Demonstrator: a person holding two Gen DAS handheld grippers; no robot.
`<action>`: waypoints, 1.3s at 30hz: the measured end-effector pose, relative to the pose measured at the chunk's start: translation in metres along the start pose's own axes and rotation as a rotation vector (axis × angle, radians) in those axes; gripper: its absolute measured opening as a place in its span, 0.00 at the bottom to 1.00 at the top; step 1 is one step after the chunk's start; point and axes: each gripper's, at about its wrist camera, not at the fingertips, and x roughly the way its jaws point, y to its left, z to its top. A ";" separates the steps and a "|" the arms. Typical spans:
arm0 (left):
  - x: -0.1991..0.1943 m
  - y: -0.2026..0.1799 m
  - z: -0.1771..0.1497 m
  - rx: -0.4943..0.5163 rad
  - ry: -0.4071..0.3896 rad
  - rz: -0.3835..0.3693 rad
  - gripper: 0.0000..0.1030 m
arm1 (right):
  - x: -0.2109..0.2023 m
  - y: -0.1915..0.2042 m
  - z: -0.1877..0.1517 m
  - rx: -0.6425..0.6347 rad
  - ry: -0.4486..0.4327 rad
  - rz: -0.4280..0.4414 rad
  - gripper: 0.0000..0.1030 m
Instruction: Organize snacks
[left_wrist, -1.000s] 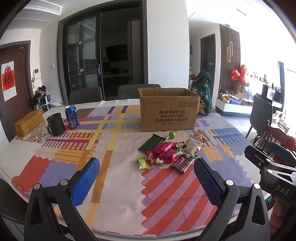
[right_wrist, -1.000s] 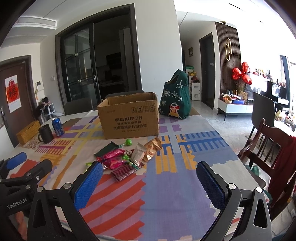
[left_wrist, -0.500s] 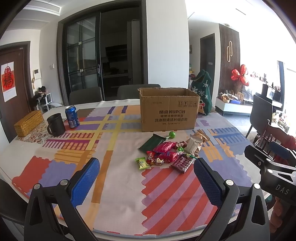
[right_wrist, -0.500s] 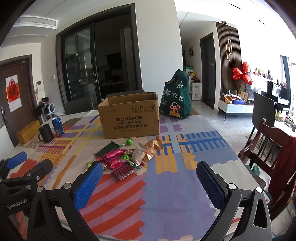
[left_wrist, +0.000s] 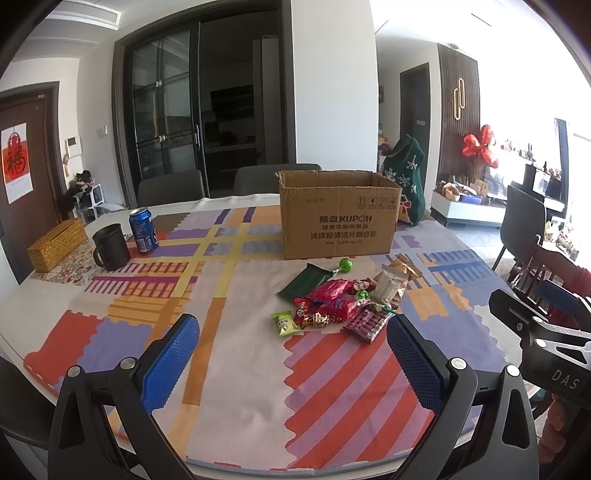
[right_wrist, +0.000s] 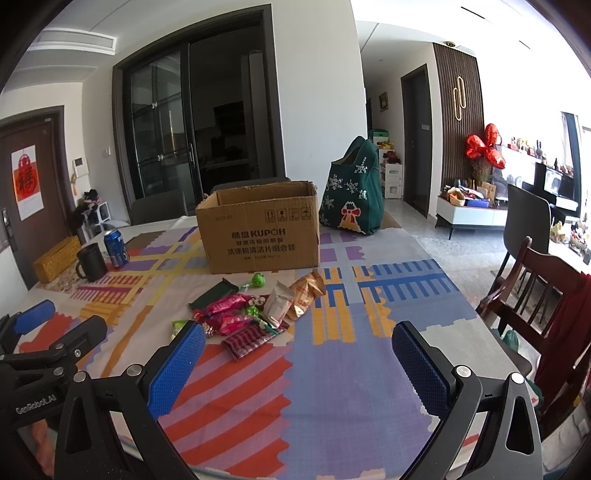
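Left wrist view looks down the table from its near edge: the left gripper (left_wrist: 291, 354) hangs above the patterned tablecloth (left_wrist: 229, 369) with its blue pads spread wide and nothing between them. The right gripper (right_wrist: 299, 362) is the same, wide apart and empty, off to the side.

The snacks (left_wrist: 340, 299) lie in a loose heap in the middle of the cloth, just in front of the open cardboard box (left_wrist: 338, 218), which I take to be where they belong. None has been lifted yet, by the look of it.

These are small foil and plastic packets: light, crinkly and slick, likely to slide or buckle rather than resist. I would pinch each across a flat sealed edge, not the puffed middle. The green sachet (left_wrist: 284, 324) lies apart at the near edge and looks easiest to take first. The striped pack (left_wrist: 365, 323) is flat against the cloth, so a pad would need to slip under its edge. The green lollipop (left_wrist: 345, 264) by the box could roll.

A dark mug (left_wrist: 110, 246) and a blue can (left_wrist: 143, 230) stand well clear on the left.
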 end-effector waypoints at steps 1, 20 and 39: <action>0.002 0.000 -0.001 0.002 0.001 0.001 1.00 | 0.001 0.000 -0.001 -0.002 0.003 0.001 0.99; 0.072 0.006 0.008 0.010 0.124 -0.019 0.89 | 0.066 0.009 0.004 -0.053 0.153 0.038 0.98; 0.152 0.022 0.007 -0.041 0.292 -0.013 0.61 | 0.163 0.046 0.008 -0.162 0.324 0.181 0.66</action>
